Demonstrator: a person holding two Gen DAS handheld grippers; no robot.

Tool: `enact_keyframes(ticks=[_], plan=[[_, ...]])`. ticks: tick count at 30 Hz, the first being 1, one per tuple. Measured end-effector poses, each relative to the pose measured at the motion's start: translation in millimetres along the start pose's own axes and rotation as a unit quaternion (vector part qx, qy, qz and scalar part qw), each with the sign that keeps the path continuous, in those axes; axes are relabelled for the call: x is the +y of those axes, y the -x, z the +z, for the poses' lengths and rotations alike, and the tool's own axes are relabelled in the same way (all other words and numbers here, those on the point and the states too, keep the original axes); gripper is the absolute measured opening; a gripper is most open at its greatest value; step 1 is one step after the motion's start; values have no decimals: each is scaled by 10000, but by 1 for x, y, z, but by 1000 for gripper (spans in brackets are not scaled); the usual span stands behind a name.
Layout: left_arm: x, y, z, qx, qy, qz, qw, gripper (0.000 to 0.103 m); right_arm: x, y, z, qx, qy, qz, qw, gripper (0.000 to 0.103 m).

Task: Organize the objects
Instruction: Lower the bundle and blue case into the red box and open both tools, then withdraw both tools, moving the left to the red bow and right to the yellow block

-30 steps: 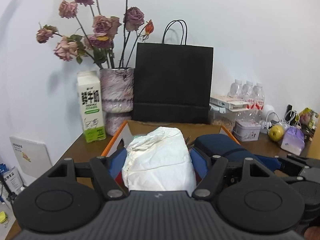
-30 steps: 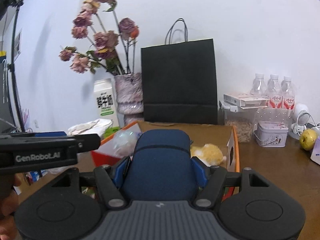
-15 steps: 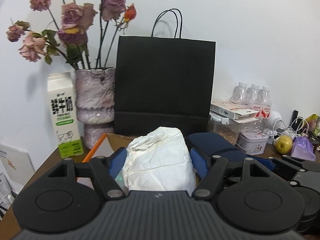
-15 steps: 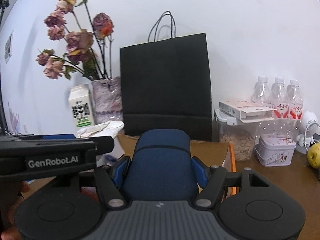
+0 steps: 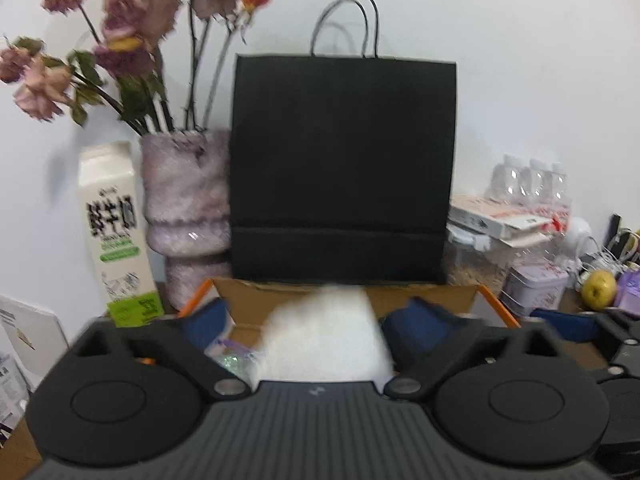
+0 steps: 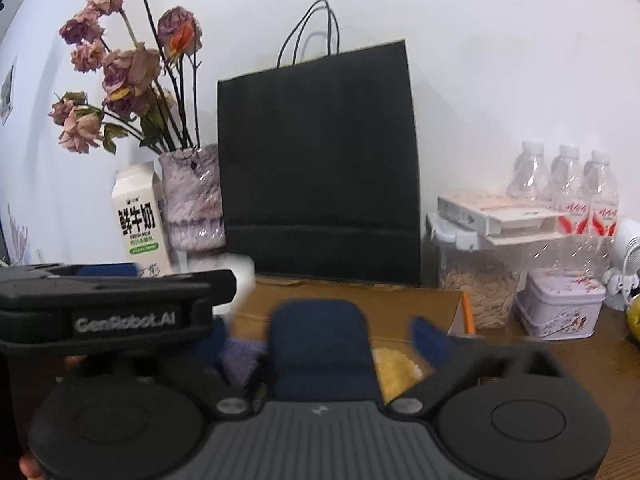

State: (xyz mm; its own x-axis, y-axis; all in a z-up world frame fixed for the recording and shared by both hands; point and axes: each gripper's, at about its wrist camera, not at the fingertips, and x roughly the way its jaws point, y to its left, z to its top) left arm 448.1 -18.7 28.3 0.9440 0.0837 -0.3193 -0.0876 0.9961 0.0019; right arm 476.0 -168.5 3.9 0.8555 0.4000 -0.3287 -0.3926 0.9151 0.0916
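Left gripper (image 5: 320, 320): jaws apart, blurred white bundle (image 5: 326, 336) between, over the box (image 5: 424, 298).
Right gripper (image 6: 320, 336): jaws apart around blue pouch (image 6: 320, 344), long axis toward the bag (image 6: 320, 160).

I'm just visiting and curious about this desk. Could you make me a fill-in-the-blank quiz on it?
1. The paper bag against the wall is ____.
2. The milk carton stands to the ____ of the vase.
3. The water bottles number ____.
4. The open left gripper has a ____ bundle between its jaws.
Missing words: black; left; three; white.
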Motion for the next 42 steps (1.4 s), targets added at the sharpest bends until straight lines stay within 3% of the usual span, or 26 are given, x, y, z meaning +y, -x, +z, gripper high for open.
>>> enact_keyframes(ticks=[15,25,42], plan=[[6,10,3,-32,113,173,9998,103,2,1,-3,161,50,-77,9998,103],[18,51,-2,-97,222,138,9996,103,15,26,-15,179,163,-71,9997,103],[48,132,-37,92,299,328,9990,103,50,92,-54,355,149,-79,9992,103]])
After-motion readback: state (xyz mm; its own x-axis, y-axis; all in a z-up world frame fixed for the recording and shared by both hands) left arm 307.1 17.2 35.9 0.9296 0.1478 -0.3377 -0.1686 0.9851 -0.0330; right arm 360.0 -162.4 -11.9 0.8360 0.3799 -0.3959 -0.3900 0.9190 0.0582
